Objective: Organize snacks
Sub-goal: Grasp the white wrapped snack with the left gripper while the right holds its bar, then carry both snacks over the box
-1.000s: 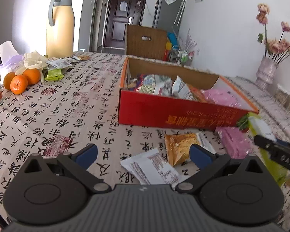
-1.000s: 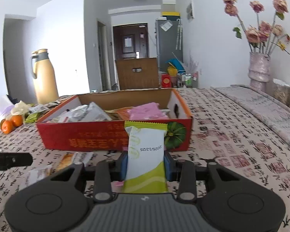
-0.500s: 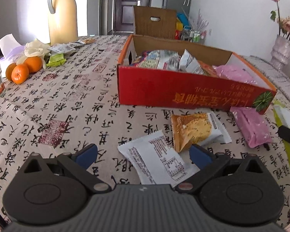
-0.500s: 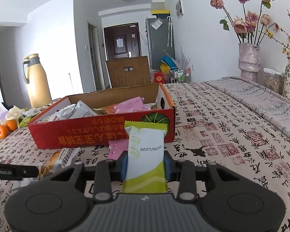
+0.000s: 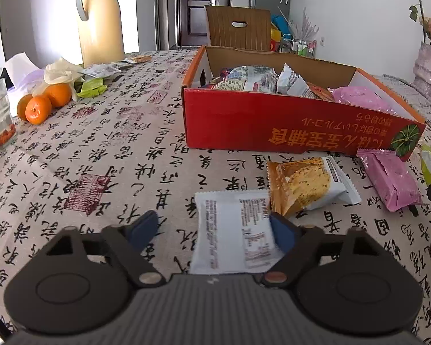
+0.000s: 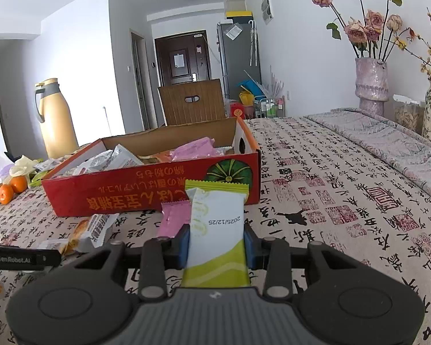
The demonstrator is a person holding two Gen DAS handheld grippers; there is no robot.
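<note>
Left wrist view: the left gripper point(image 5: 212, 230) has just been closing its jaws around a white packet point(image 5: 232, 230) lying flat on the tablecloth point(image 5: 100, 155); the right pad overlaps the packet's right edge, the left pad stands clear of it, so nothing is clamped. Just beyond lie an orange-and-white packet point(image 5: 304, 185) and a pink packet point(image 5: 390, 181), in front of the red box point(image 5: 273, 126) of snacks. In the right wrist view the right gripper point(image 6: 217, 243) is clamped on 1 green-and-white packet point(image 6: 215, 224), held upright before the box.

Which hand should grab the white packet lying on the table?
Left. Its gripper is open around the white packet, fingers closing in. The right gripper already holds a green packet.
</note>
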